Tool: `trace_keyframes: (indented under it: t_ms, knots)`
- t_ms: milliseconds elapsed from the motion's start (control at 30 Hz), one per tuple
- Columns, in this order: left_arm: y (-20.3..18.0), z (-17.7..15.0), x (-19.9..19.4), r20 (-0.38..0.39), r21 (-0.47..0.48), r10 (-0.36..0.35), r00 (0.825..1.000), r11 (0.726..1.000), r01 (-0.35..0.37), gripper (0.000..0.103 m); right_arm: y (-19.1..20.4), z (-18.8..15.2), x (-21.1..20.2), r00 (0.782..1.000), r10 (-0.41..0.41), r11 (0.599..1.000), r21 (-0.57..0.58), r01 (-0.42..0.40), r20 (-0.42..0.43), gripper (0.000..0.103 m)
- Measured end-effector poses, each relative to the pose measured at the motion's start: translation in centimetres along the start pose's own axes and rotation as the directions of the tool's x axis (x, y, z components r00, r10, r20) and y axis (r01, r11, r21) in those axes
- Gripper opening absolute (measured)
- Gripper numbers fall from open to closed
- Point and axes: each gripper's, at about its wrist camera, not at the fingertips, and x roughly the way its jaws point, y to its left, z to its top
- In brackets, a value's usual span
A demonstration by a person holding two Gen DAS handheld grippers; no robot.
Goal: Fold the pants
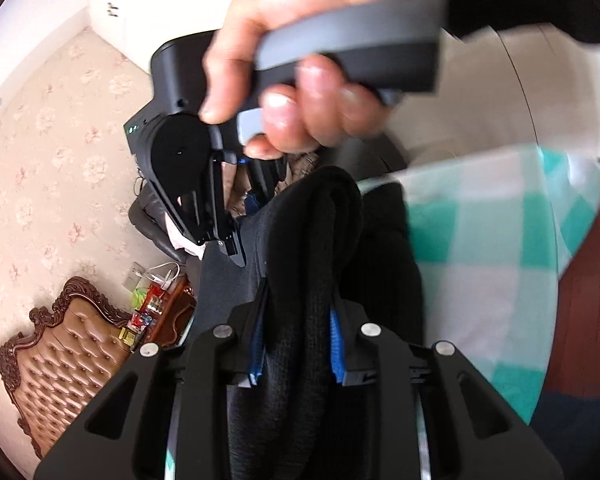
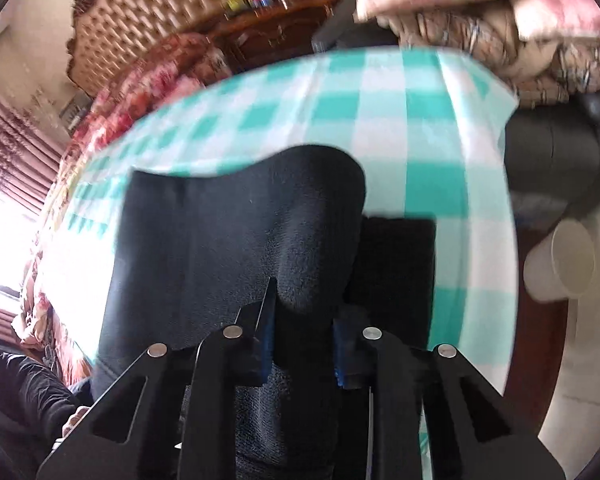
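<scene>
The black pants (image 1: pixel 316 240) hang bunched between the blue pads of my left gripper (image 1: pixel 298 320), which is shut on them, lifted above the table. In the left wrist view a hand holds the right gripper (image 1: pixel 230 248) just beyond, its fingers closed on the same cloth. In the right wrist view my right gripper (image 2: pixel 304 312) is shut on a fold of the pants (image 2: pixel 228 232), which drape over the green-and-white checked tablecloth (image 2: pixel 380 100). Both views are blurred by motion.
A white paper cup (image 2: pixel 560 260) lies on its side beyond the table's right edge. A brown tufted headboard (image 1: pixel 64 356) and a cluttered wooden nightstand (image 1: pixel 160 312) stand behind. A dark chair with piled bedding (image 2: pixel 540 60) is at the far right.
</scene>
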Motion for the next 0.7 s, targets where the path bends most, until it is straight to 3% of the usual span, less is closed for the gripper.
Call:
trace_keyframes:
  t_ms: [100,233,367,533,633,700]
  knots:
    - [0.1,1.1,0.5,0.009,-0.009,-0.015,1.0,1.0,0.015,0.026,-0.2,-0.1,-0.4,0.997,-0.074,0.997,-0.022,0.075,0.01,0.023]
    - [-2.8,0.7,1.9,-0.031,0.016,-0.082,0.996,0.996,0.083,0.027,-0.7,-1.8,1.9,0.982,-0.189,0.981,-0.052,0.187,-0.027,0.024]
    - [-2.8,0.8,2.1,-0.026,-0.023,-0.091,0.996,0.996,0.09,0.031,-0.1,-2.8,2.0,0.964,-0.264,0.96,-0.081,0.267,0.038,0.024]
    - [-1.1,0.9,0.6,0.04,-0.121,-0.176,0.984,0.976,0.18,0.049,0.3,-3.0,2.3,0.949,-0.309,0.943,-0.109,0.314,0.059,0.025]
    - [2.0,0.8,-2.5,0.151,-0.219,-0.261,0.953,0.932,0.29,0.053,0.5,-3.1,2.3,0.945,-0.32,0.937,-0.123,0.327,0.072,0.025]
    - [4.9,0.4,-3.4,0.174,-0.344,-0.312,0.934,0.87,0.354,0.049,0.6,-3.1,2.3,0.942,-0.327,0.934,-0.127,0.335,0.08,0.026]
